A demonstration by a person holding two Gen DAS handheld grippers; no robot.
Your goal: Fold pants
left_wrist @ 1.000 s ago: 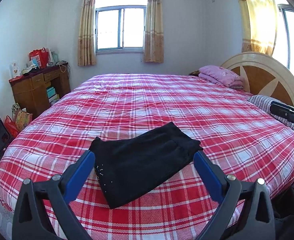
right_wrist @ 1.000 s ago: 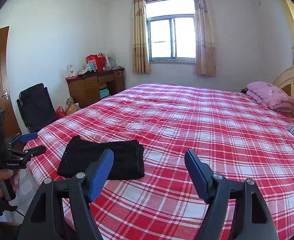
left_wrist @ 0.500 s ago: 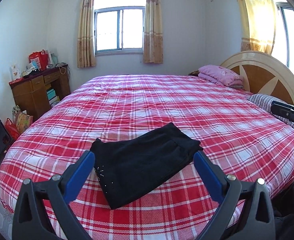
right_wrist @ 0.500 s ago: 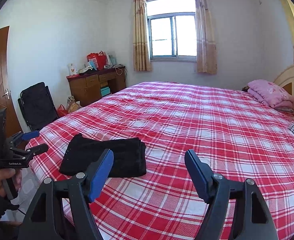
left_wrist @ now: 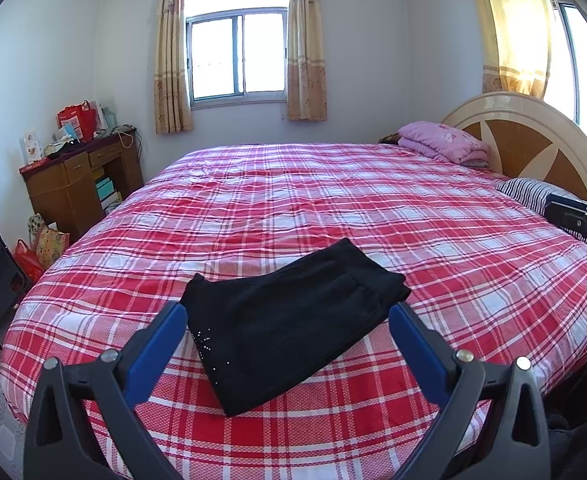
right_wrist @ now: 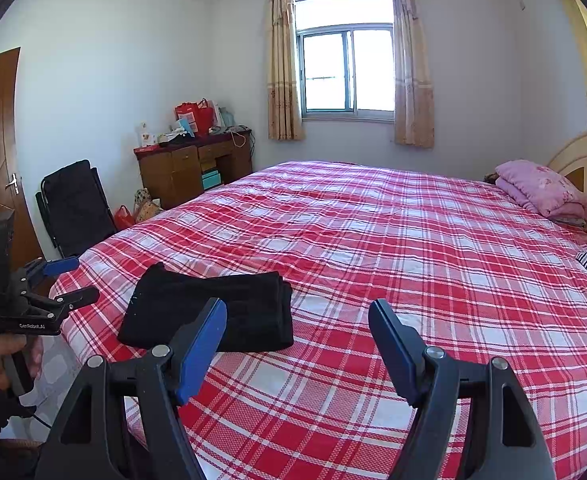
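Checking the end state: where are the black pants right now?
The black pants lie folded on the red plaid bedspread near the bed's front edge, ahead of the left gripper, untouched.

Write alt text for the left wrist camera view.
A folded black pair of pants lies flat on a red-and-white plaid bedspread, framed between the open blue-padded fingers of the left gripper, which touch nothing. A folded pink blanket sits by the headboard.

Black pants [left_wrist: 289, 316], folded into a flat rectangle, near bed's edge
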